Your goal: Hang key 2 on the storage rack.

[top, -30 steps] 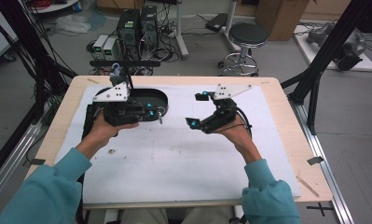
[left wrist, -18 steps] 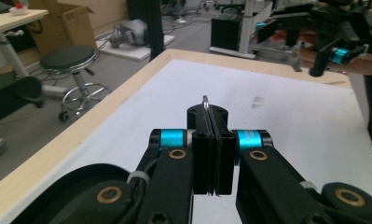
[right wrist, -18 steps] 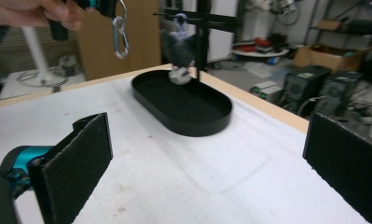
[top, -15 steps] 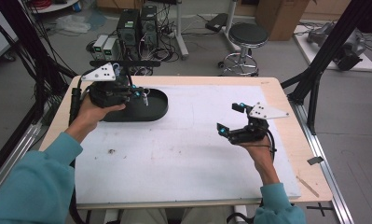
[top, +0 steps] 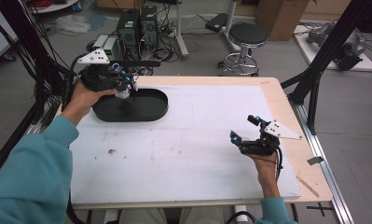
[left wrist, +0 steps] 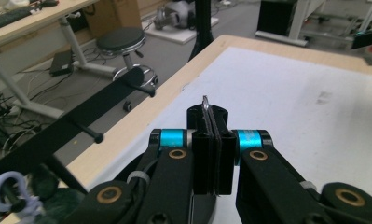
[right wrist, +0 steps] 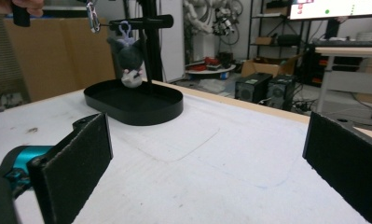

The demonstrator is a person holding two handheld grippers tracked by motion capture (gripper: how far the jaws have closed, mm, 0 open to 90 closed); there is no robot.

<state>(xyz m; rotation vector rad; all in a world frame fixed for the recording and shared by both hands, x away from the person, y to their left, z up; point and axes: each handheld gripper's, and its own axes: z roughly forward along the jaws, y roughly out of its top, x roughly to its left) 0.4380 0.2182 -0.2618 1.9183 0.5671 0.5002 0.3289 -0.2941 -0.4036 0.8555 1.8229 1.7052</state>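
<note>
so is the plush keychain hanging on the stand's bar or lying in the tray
Hanging. In the right gripper view the plush keychain dangles by its purple loop from the stand's bar, above the black tray.

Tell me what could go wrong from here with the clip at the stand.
1. The left gripper pinches the thin metal clip by its edge, so it may twist or slip out.
2. The clip hangs close to the end of the stand's bar; a bump could swing the plush keychain or shift the black tray.
3. The right gripper is open and far off, so nothing steadies the tray.
</note>
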